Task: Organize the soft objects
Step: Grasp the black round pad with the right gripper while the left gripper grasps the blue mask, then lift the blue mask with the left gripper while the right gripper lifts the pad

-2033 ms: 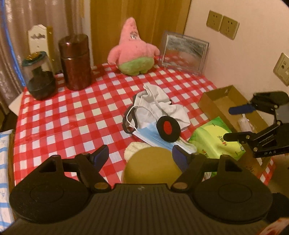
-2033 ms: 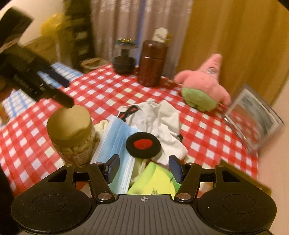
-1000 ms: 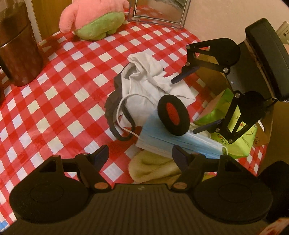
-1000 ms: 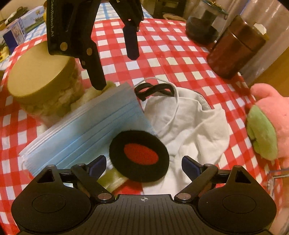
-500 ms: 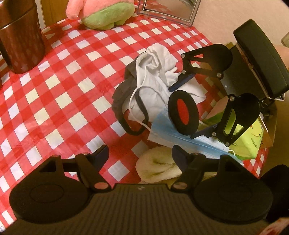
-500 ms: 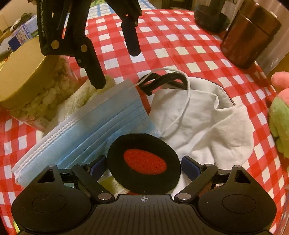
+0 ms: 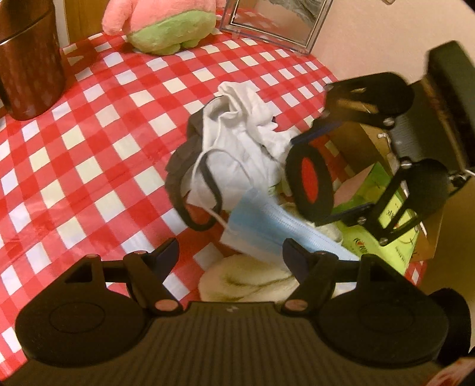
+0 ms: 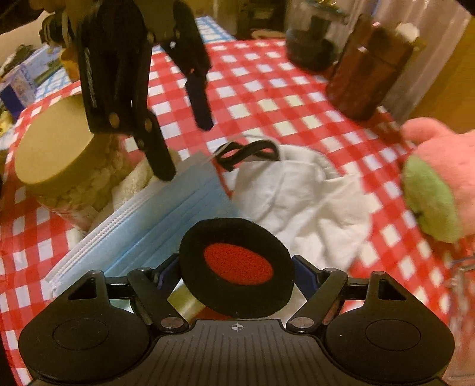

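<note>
A round black pad with a red centre (image 8: 237,264) sits between the fingers of my right gripper (image 8: 237,268), whose jaws are closing and touch its rim on both sides. The pad is tilted up off the blue surgical mask (image 8: 166,213). The left wrist view shows the same pad (image 7: 311,181) standing on edge in my right gripper (image 7: 310,181). My left gripper (image 7: 231,252) hangs open over the blue mask (image 7: 267,225) and a cream towel (image 7: 249,282), holding nothing. A crumpled white cloth mask (image 7: 237,142) lies beside them.
On the red checked tablecloth (image 7: 89,148) are a pink and green plush (image 7: 160,23), a brown canister (image 7: 26,65), a standing mirror (image 7: 276,20) and a tan-lidded jar (image 8: 59,148). A green tissue pack (image 7: 383,237) and a cardboard box (image 7: 362,142) sit at the table's right edge.
The right gripper's fingers have come in against the black pad, and the pad has tipped up from the blue mask. The left gripper has hardly moved and stays open.
</note>
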The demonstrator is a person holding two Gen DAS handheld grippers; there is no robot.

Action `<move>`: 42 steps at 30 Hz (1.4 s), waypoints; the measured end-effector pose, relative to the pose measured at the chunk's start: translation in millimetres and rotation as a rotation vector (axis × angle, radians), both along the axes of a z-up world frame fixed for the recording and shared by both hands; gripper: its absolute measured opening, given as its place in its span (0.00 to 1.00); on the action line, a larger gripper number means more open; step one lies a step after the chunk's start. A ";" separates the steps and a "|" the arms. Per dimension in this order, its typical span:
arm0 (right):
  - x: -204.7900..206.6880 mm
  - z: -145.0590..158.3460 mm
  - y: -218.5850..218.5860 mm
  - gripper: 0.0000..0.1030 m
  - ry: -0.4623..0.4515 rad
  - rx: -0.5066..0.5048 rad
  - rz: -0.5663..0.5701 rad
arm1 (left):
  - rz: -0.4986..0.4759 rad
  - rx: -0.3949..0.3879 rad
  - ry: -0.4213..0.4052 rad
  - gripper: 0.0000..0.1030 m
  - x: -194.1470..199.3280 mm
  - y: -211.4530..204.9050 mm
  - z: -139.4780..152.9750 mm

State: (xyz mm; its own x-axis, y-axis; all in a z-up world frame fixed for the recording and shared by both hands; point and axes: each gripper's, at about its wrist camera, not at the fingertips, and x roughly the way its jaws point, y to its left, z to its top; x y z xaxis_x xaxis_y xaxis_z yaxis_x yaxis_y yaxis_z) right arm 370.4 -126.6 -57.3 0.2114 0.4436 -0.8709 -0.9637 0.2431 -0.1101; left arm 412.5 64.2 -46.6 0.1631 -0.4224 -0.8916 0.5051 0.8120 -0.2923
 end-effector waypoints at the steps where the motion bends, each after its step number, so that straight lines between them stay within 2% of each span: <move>1: -2.9 5.4 -4.8 0.76 -0.011 0.011 -0.018 | 0.002 -0.001 0.004 0.70 0.8 -3.2 -0.4; 6: -15.7 23.0 -30.4 0.76 -0.036 0.059 -0.146 | 0.018 -0.006 0.042 0.56 4.9 -16.2 -7.9; 9: -24.0 28.7 -44.2 0.76 -0.050 0.080 -0.228 | 0.045 -0.018 0.073 0.42 8.9 -20.5 -14.9; 13: -34.9 37.1 -63.8 0.76 -0.063 0.130 -0.327 | 0.088 -0.037 0.111 0.08 10.3 -20.6 -19.8; 14: -37.9 39.3 -68.6 0.76 -0.064 0.144 -0.353 | 0.099 -0.036 0.109 0.06 9.4 -20.0 -18.8; 20: -60.0 58.5 -92.9 0.76 -0.074 0.243 -0.501 | 0.165 -0.102 0.047 0.01 -1.6 -11.9 8.3; 27: -108.8 87.1 -114.4 0.76 -0.130 0.351 -0.668 | 0.238 -0.147 -0.094 0.00 -34.9 -14.3 68.3; 30: -128.3 97.9 -124.7 0.76 -0.116 0.399 -0.742 | 0.262 -0.154 -0.159 0.00 -56.2 -22.1 95.3; 35: -166.7 115.6 -132.5 0.76 -0.153 0.419 -0.784 | 0.251 -0.137 -0.261 0.00 -96.8 -46.0 136.5; 42: -212.5 135.3 -145.6 0.76 -0.175 0.461 -0.829 | 0.207 -0.150 -0.325 0.00 -144.6 -70.9 182.4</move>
State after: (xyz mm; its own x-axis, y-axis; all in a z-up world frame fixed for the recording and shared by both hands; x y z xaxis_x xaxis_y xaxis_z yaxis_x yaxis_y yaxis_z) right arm 157.9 -272.2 78.0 0.7216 0.3858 -0.5748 -0.4457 0.8943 0.0407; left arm 267.9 -6.8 135.8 0.5208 -0.4729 -0.7107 0.4212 0.8665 -0.2679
